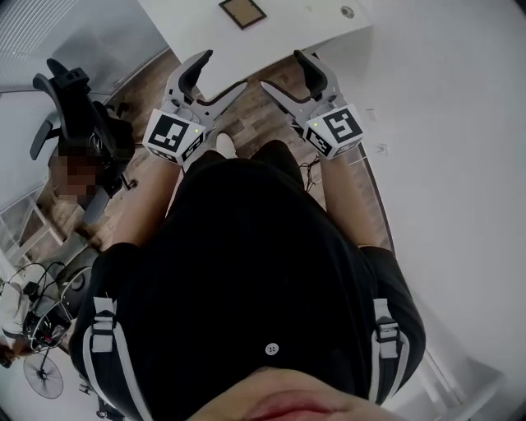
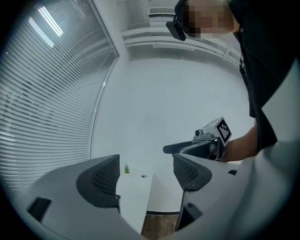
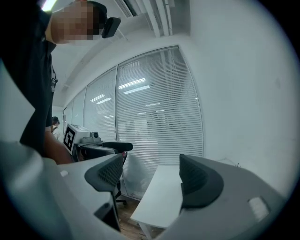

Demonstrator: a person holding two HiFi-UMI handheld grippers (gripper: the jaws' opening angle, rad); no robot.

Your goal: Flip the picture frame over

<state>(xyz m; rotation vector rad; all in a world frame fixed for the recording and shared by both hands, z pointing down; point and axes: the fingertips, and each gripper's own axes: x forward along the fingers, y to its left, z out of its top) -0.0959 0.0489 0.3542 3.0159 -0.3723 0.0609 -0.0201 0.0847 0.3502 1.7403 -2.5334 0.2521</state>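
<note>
The picture frame [image 1: 242, 12], brown-edged with a dark centre, lies flat on the white table [image 1: 205, 37] at the top of the head view. My left gripper [image 1: 220, 76] is held open above the table's near edge, nothing between its jaws. My right gripper [image 1: 286, 72] is open too and empty, level with the left one. Both are well short of the frame. In the left gripper view the left gripper [image 2: 145, 176] frames the table [image 2: 133, 197], and the right gripper [image 2: 211, 140] shows beyond. The right gripper view shows the right gripper [image 3: 150, 176] open over the table [image 3: 161, 197].
A black office chair [image 1: 78, 115] stands on the wood floor at left. A small round fitting [image 1: 348, 11] sits in the table top, with a tiny green plant [image 2: 126, 168] near it. Window blinds [image 3: 154, 112] and white walls surround the table. Cables and a fan [image 1: 41, 374] lie at lower left.
</note>
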